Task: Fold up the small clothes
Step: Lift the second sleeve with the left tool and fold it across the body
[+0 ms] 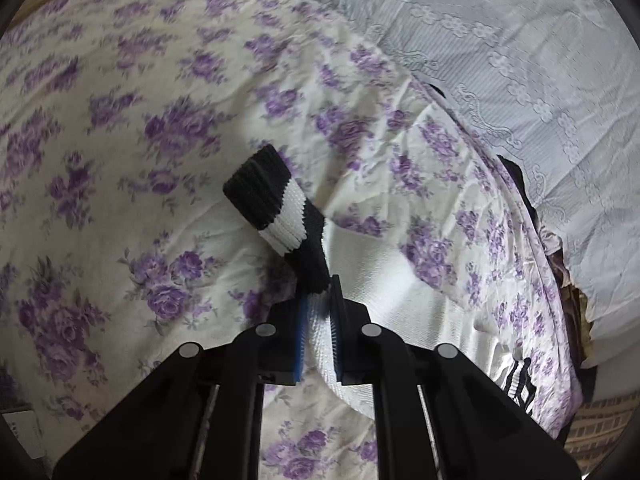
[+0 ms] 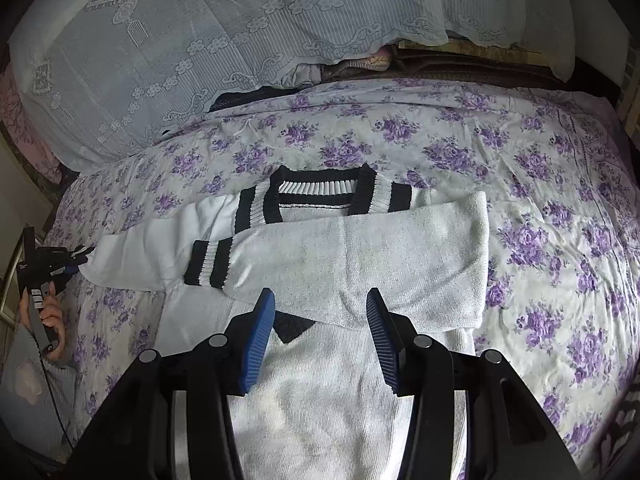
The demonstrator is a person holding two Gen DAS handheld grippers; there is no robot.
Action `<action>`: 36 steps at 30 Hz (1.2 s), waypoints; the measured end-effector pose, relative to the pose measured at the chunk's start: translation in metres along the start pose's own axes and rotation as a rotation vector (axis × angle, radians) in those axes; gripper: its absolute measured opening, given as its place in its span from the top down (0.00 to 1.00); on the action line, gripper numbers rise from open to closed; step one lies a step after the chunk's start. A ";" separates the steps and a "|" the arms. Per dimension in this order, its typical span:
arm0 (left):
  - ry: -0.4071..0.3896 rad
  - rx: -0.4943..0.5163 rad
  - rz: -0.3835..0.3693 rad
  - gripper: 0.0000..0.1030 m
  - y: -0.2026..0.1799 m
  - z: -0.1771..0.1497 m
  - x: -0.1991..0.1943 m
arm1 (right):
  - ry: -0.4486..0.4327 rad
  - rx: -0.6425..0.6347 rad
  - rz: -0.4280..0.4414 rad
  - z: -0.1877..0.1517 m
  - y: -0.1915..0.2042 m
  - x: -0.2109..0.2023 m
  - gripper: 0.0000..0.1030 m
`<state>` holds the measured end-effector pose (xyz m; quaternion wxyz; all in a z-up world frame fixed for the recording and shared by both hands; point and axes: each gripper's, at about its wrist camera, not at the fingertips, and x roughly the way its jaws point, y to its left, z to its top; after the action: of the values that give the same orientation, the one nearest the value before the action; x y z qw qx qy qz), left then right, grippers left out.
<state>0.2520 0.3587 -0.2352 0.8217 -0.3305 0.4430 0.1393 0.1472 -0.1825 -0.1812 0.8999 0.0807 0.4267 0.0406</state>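
Pinching the sweater's sleeve [image 1: 320, 320] tight between my left gripper [image 1: 318, 304] pads, its striped cuff [image 1: 272, 204] ahead of the tips. My right gripper [image 2: 321, 300] stands half open, empty, above the white sweater [image 2: 340, 264] on the floral bedspread [image 2: 560, 240].

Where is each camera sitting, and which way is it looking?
Left wrist: sits on the left gripper, looking down along its fingers at the flowered bedspread; its jaws pinch the sweater's left sleeve.
Right wrist: sits on the right gripper, looking down over the white sweater toward the lace pillows; its jaws are open, and the left hand shows at the edge.
Shared: sweater, bedspread, pillows.
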 end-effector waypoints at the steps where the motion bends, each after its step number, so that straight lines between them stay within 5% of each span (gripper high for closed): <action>1: -0.006 0.011 0.002 0.91 -0.004 -0.001 -0.004 | 0.000 -0.001 0.007 0.000 0.000 0.000 0.54; 21: -0.078 0.320 0.062 0.91 -0.113 -0.048 -0.056 | -0.049 0.077 0.094 -0.013 -0.041 -0.021 0.53; 36: -0.069 0.481 0.008 0.92 -0.203 -0.095 -0.076 | -0.072 0.214 0.099 -0.039 -0.102 -0.034 0.52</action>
<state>0.2542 0.1495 -0.1250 0.8907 -0.1189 0.4366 0.0442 0.0961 -0.2835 -0.1976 0.8977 0.1989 0.3915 0.0365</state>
